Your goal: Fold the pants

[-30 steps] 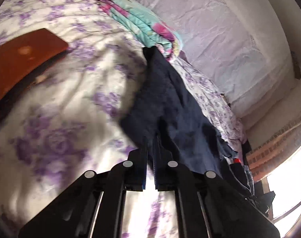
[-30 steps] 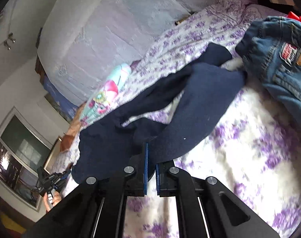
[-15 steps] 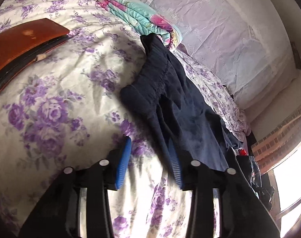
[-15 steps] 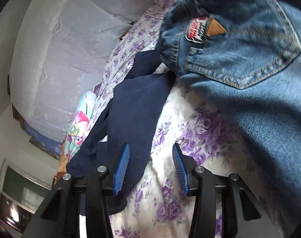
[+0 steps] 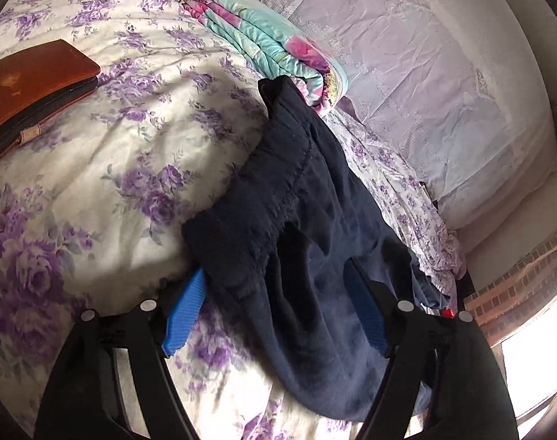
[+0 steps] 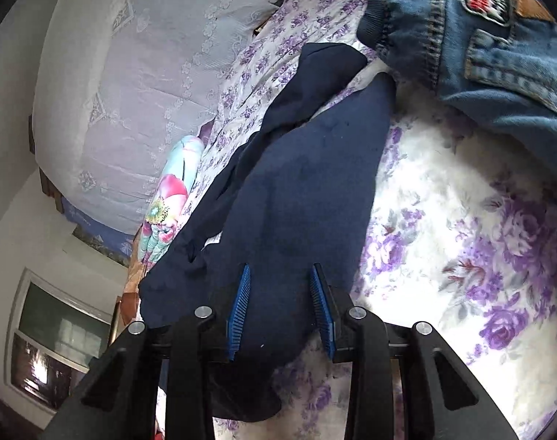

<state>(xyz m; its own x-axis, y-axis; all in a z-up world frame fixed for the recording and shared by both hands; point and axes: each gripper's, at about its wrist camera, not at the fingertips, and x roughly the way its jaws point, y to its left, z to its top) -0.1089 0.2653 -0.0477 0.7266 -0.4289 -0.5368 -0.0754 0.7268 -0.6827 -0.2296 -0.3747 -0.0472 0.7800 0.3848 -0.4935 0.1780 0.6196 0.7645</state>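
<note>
Dark navy pants point(image 5: 307, 227) lie on the purple-flowered bedspread point(image 5: 106, 168). In the left wrist view the waistband end is bunched just in front of my left gripper point(image 5: 274, 293), which is wide open with its blue pads on either side of the cloth, gripping nothing. In the right wrist view the pants point(image 6: 300, 198) stretch away with both legs toward the jeans. My right gripper point(image 6: 280, 286) is open just above one leg, holding nothing.
Blue jeans point(image 6: 491, 36) lie at the far end of the pant legs. A folded turquoise and pink blanket point(image 5: 271, 47) sits beyond the waistband. A brown flat case point(image 5: 29, 84) lies on the left. A lilac headboard cover point(image 5: 425, 73) stands behind.
Both grippers were shut on the pants a second ago; they have opened and let the cloth drop onto the bed. The left has opened wider since half a second ago.
</note>
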